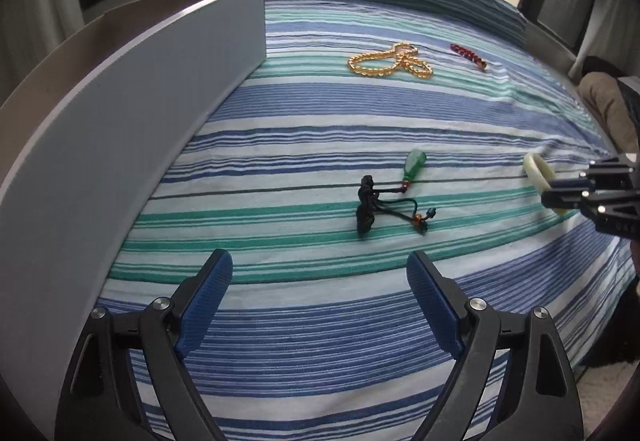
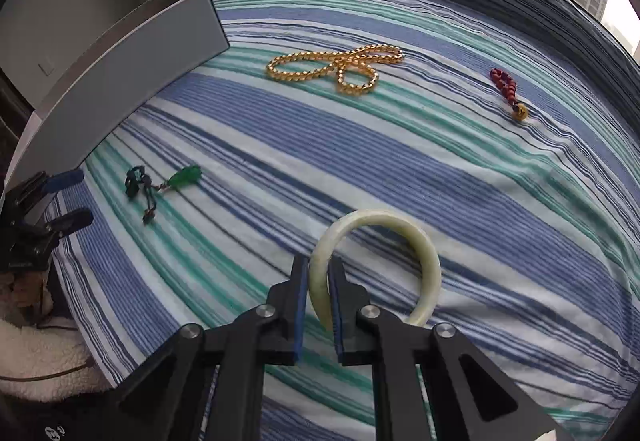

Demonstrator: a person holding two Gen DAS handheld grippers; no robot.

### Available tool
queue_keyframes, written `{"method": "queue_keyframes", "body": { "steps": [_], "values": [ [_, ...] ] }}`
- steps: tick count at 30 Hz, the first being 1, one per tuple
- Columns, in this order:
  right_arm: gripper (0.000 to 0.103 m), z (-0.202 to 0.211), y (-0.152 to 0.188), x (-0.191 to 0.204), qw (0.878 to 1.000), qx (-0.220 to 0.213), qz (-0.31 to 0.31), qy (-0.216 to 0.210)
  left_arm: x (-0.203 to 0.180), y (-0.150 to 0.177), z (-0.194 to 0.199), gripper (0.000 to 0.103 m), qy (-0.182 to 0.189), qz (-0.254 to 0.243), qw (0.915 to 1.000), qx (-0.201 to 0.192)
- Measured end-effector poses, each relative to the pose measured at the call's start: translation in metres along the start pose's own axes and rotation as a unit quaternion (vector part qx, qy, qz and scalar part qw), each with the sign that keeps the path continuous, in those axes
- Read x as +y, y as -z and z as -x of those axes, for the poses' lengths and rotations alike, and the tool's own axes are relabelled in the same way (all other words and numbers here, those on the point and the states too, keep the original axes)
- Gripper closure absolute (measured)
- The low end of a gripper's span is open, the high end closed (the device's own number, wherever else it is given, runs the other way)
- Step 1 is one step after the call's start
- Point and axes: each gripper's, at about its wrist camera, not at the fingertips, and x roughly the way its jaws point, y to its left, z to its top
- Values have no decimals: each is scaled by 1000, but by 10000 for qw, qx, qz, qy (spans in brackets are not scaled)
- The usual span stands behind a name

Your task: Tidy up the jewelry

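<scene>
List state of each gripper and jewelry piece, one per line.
left gripper: open, empty, above the bedspread
right gripper: shut on pale bangle
pale bangle: gripped at its rim
gold bead necklace: loose on the bedspread, looped
red bead bracelet: lying loose
green pendant: loose, cord bunched
grey box: open top

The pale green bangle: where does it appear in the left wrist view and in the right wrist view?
Left wrist view: the pale green bangle is at the far right edge, held by the right gripper.
Right wrist view: bottom center, its left side clamped between the fingers.
Shared landmark: the gold bead necklace lies on the striped cloth beyond it.
</scene>
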Motion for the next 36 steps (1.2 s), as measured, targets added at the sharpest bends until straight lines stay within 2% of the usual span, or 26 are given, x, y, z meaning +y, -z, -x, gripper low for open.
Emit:
{"method": "queue_keyframes", "body": {
  "steps": [3, 5, 7, 8, 9, 10, 11, 12, 14, 17, 20, 24, 25, 26, 27, 29, 33, 36],
  "values": [
    [92, 2, 23, 31, 9999, -134, 66, 63, -11, -13, -15, 13, -101, -214, 9997, -15],
    [89, 3, 29, 36, 9994, -312, -139, 57, -15, -21, -26, 20, -236, -319, 9992, -22],
    [77, 10, 35, 23, 9973, -494, -540, -101, -19, -25, -36, 37, -272, -388, 9989, 39],
    [74, 14, 39, 17, 9947, -628, -788, -229, -19, -26, -36, 42, -185, -371, 9991, -25],
    [74, 21, 44, 10, 9914, -753, -1017, -319, -20, -26, -36, 55, -106, -359, 9993, -44],
    [74, 26, 48, 4, 9886, -847, -1195, -345, -22, -26, -35, 78, 35, -361, 9993, -50],
    [74, 33, 52, -3, 9866, -922, -1302, -327, -24, -26, -34, 93, 154, -385, 9991, -49],
    [73, 39, 57, -6, 9861, -961, -1327, -272, -27, -26, -33, 97, 170, -426, 9989, -28],
    [73, 44, 60, -6, 9885, -904, -1207, -128, -32, -24, -32, 98, 105, -448, 9989, -32],
    [73, 41, 53, 4, 9927, -800, -884, -164, -27, -23, -23, 98, 452, -85, 9989, 68],
    [73, 20, 37, 18, 9965, -551, -580, -242, -21, -22, -3, 99, 529, 72, 9985, -80],
    [74, -7, 30, 30, 9994, -137, -306, 79, -10, -21, 28, 99, 584, 232, 9976, -280],
    [74, -6, 30, 31, 9994, -176, -273, 112, -6, -21, 35, 99, 587, 277, 9974, -317],
    [81, -7, 29, 32, 9995, -97, -262, 160, -2, -21, 41, 99, 597, 337, 9970, -356],
    [90, -6, 29, 31, 9994, -92, -267, 199, 2, -21, 49, 99, 613, 398, 9965, -404],
    [93, -1, 30, 28, 9991, -134, -400, 88, 12, -23, 63, 99, 633, 548, 9953, -489],
    [92, 19, 25, 18, 9966, -385, -698, -230, 41, -25, 100, 99, 673, 948, 9911, -655],
    [92, 43, 9, 20, 9938, -694, -713, -503, 67, -27, 134, 99, 647, 1144, 9874, -885]
  ]
}}
